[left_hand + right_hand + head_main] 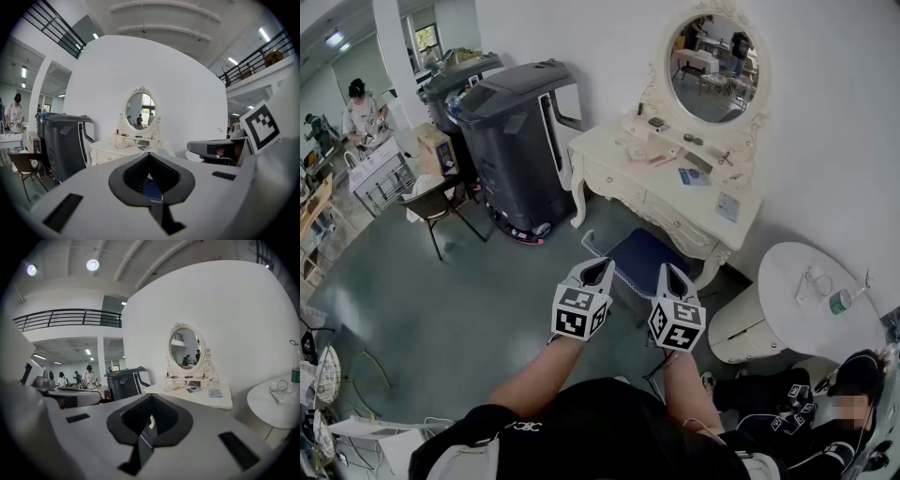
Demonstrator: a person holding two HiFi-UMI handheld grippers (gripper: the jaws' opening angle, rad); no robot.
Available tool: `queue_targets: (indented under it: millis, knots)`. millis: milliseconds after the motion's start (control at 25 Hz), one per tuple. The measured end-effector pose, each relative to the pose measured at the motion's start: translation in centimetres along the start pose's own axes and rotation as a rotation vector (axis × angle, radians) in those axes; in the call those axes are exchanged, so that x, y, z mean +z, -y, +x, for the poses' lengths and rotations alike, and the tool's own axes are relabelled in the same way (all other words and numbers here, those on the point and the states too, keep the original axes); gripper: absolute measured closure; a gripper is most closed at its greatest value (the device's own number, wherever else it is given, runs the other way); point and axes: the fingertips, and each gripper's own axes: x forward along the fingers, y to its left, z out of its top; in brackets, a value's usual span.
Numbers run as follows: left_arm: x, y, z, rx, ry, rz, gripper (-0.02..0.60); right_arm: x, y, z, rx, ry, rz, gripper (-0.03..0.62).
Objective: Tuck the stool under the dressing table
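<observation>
**Stool at the dressing table's front, both claws closed and empty**

The cream dressing table (614, 155) stands with its back against the white wall (825, 141), and its oval mirror (712, 56) rises from the rear of the top. The stool (639, 255), with a blue cushion and a white trimmed edge, sits on the floor at the table's front, in line with the knee gap. The stool's far edge reaches the table's front rail. How far it goes under the rail cannot be told. Its right side lies close to the table's right front leg, and its left corner juts out clear of the drawers.

The left gripper (600, 269) and right gripper (668, 274) hover side by side over the stool's near edge, on the side away from the table. Each has its jaws pressed together with nothing pinched. Through the closed jaws, each gripper view shows only a sliver of the blue cushion below.

There is little room at either end of the table. A tall black machine (516, 131) stands just beside the left end. A round white table (797, 281) stands near the right end, and a seated person (787, 403) is out in front of that corner. A folding chair (441, 202) stands beyond the machine, well apart from the table. The grey-green floor (441, 300) lies open in front of the table, to the left of the stool.
</observation>
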Motion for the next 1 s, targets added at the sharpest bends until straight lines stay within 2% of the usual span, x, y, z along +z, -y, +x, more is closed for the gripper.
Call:
queue_targets:
  millis: [520,1000]
  knots:
    - [-1.7,0.1,1.8,0.026,-0.051,-0.053,0.592,-1.5,1.1,1.5,0.033,-0.049,0.024,0.585]
    - [-1.4,0.4,6.6,0.130,-0.094,-0.062,0.592,-1.4,4.4,5.9,0.146,-0.100,0.019,0.585]
